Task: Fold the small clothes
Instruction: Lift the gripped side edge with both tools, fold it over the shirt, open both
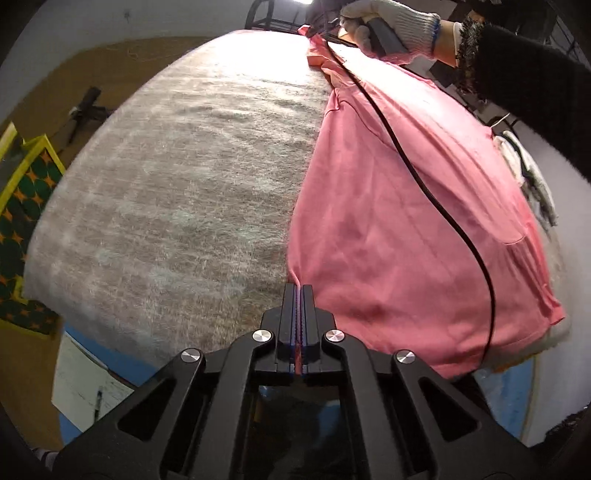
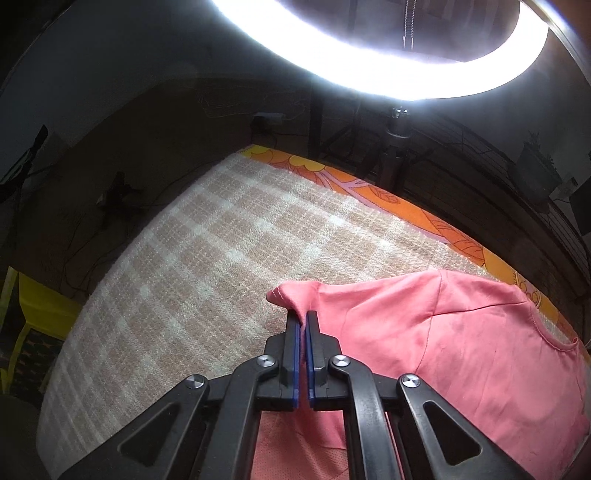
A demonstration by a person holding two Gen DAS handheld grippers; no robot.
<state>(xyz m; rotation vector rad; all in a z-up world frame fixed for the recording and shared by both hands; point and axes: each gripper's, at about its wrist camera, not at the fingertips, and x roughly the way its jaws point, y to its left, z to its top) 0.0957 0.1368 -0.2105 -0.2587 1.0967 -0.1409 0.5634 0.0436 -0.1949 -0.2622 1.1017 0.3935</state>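
Left gripper (image 1: 299,286) clamped on pink shirt (image 1: 406,221) edge at lower centre; right gripper (image 2: 302,314) pinching its sleeve corner

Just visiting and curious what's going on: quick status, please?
Left hand-held gripper shut on pink cotton T-shirt edge. Right hand-held gripper shut on its sleeve fold. Black cable lies across the shirt.

Pink shirt (image 1: 406,221) on beige-and-white plaid blanket (image 2: 207,251), orange floral border sheet (image 2: 413,206) at far edge, black cable (image 1: 436,199) across shirt, white knit glove (image 1: 391,26) with blue cuff trim, black fuzzy sleeve (image 1: 524,81).
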